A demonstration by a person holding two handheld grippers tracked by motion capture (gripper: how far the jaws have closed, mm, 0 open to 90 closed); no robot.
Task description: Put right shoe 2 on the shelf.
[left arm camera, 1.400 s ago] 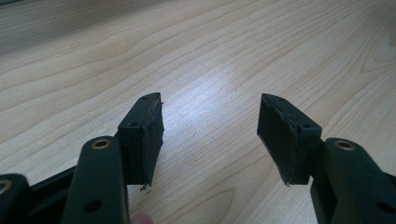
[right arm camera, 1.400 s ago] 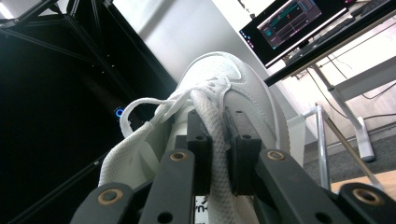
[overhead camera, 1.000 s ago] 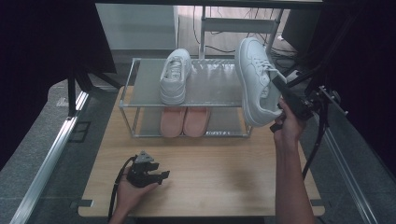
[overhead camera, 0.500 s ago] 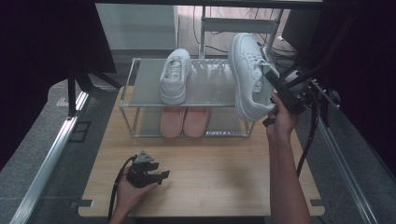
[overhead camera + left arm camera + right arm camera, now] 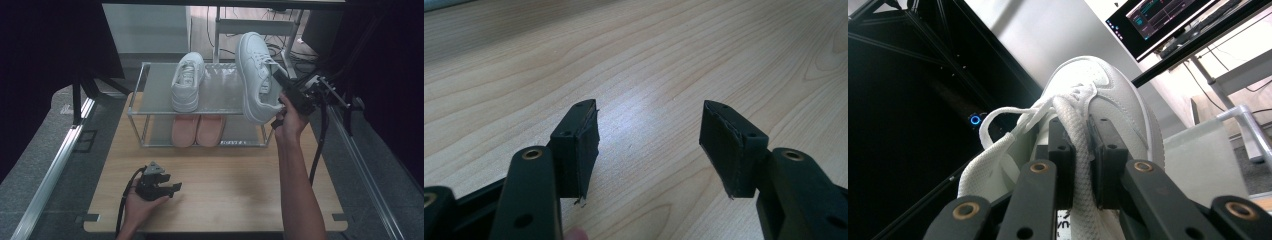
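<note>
**White sneaker held over rack, left gripper idle on table**

Obs. 1 – White sneaker [image 5: 253,75] is off any surface, held tilted on its side above the 3 o'clock end of the shoe rack [image 5: 140,90], sole facing the rack's centre, toe toward 12 o'clock. In the right gripper view the same white sneaker [image 5: 1108,95] sits directly ahead of the jaws, laces hanging loose toward 9 o'clock.

Obs. 2 – Right gripper [image 5: 281,85] is closed tight on the sneaker's tongue/collar edge; in its own view the right gripper [image 5: 1082,150] has both jaws pressed against a strip of white fabric with almost no gap. The person's right hand [image 5: 290,117] holds it from 6 o'clock, forearm running down to the bottom edge.

Obs. 3 – Second white sneaker [image 5: 187,82] lies flat on the rack's top shelf, at about 9 o'clock of the held one, apart from it. A pair of pink shoes [image 5: 197,131] stands side by side on the lower shelf.

Obs. 4 – Left gripper [image 5: 172,188] rests low on the wooden table [image 5: 230,190], at 7 o'clock of the rack, well apart from it, held in the left hand [image 5: 137,207]. In its own view the left gripper [image 5: 649,145] has jaws spread wide with only bare wood grain between them; nothing held
</note>
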